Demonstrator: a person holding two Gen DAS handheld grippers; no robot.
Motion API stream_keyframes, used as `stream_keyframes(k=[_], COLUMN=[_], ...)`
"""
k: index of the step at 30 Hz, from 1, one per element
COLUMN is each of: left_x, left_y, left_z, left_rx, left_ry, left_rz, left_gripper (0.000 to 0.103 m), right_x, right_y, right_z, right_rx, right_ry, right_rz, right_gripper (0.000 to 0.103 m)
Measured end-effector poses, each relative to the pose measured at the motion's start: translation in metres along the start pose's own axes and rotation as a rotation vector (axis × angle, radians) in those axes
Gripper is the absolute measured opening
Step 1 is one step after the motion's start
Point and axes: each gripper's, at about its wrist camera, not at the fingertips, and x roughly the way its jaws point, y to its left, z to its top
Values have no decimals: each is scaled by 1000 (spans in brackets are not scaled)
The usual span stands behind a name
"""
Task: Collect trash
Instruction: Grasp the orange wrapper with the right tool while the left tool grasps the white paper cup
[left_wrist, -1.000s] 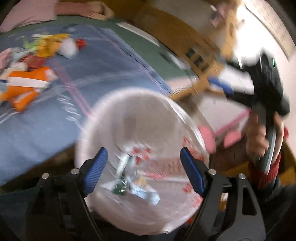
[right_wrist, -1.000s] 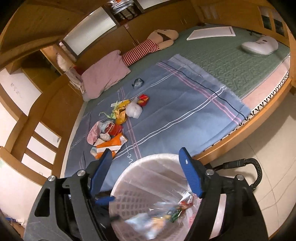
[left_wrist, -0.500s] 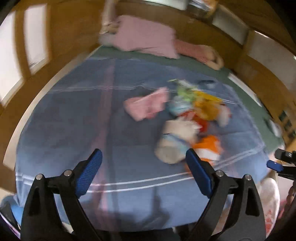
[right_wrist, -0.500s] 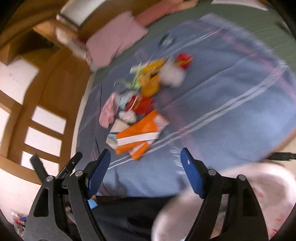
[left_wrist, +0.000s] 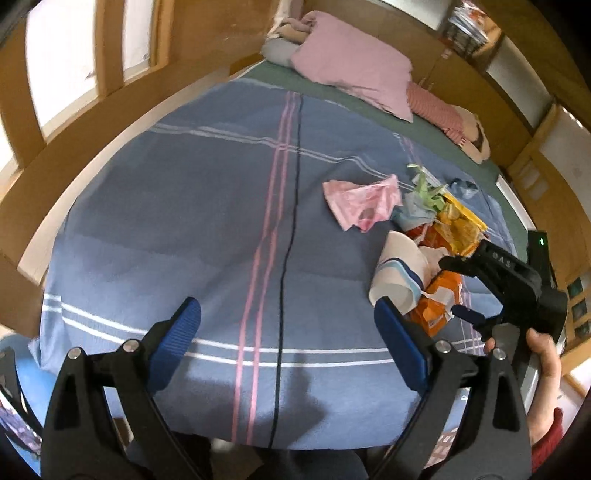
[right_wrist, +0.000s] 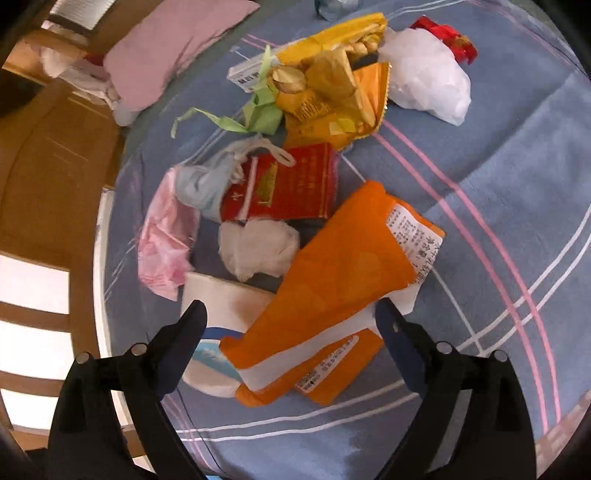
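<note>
A pile of trash lies on the blue striped blanket (left_wrist: 207, 229). In the right wrist view my right gripper (right_wrist: 291, 328) is open and empty, its jaws spread just above an orange wrapper (right_wrist: 343, 266) and a white paper cup (right_wrist: 221, 314). Behind these lie a white tissue wad (right_wrist: 258, 247), a red box (right_wrist: 291, 184), a pink bag (right_wrist: 166, 236), yellow wrappers (right_wrist: 332, 92) and a white plastic bag (right_wrist: 428, 81). My left gripper (left_wrist: 288, 336) is open and empty over bare blanket, left of the pile; the paper cup (left_wrist: 397, 273) and pink bag (left_wrist: 362, 199) show there.
A pink pillow (left_wrist: 354, 74) and a striped doll (left_wrist: 439, 110) lie at the bed's far end. Wooden walls and windows (left_wrist: 70, 66) surround the bed. The right gripper's body (left_wrist: 509, 280) and hand show at the right of the left wrist view.
Both grippers swung away from the white trash bin to the bed. The right gripper has closed in low over the orange wrapper; the left now faces the blanket.
</note>
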Motion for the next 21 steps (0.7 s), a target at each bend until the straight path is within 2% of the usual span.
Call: stream_keyframes(k=[2,5,8,10,14,18,21], left_x=[-1,0,2,2,4,20,44], left_y=[10,19,25,27,23,3,-29], left_z=[0,1,0,0,4,12,18], left_rx=[-48,-94,-118,-128,-139,-116,-12], left_ry=[4,8,20,24,23,58,111], left_rz=[-10,-5,-5,-18,-50,-114,-147], left_gripper=[94,95,95,95,95,97,97], right_x=[0,0,3,5,-9,-26,-37], right_y=[1,4,1,2,12,10,-5], right_z=[-1,-8,-15,-22,-34,-42,-41], right_rx=[-24,-98,-144,-197,-358,-447,-422], right_ry=[3,1,64,107,136,130,137], right_rz=[-6,-44,-32,-32,-47,-62,-39], right_gripper=[91,82,74,65,49,42,39])
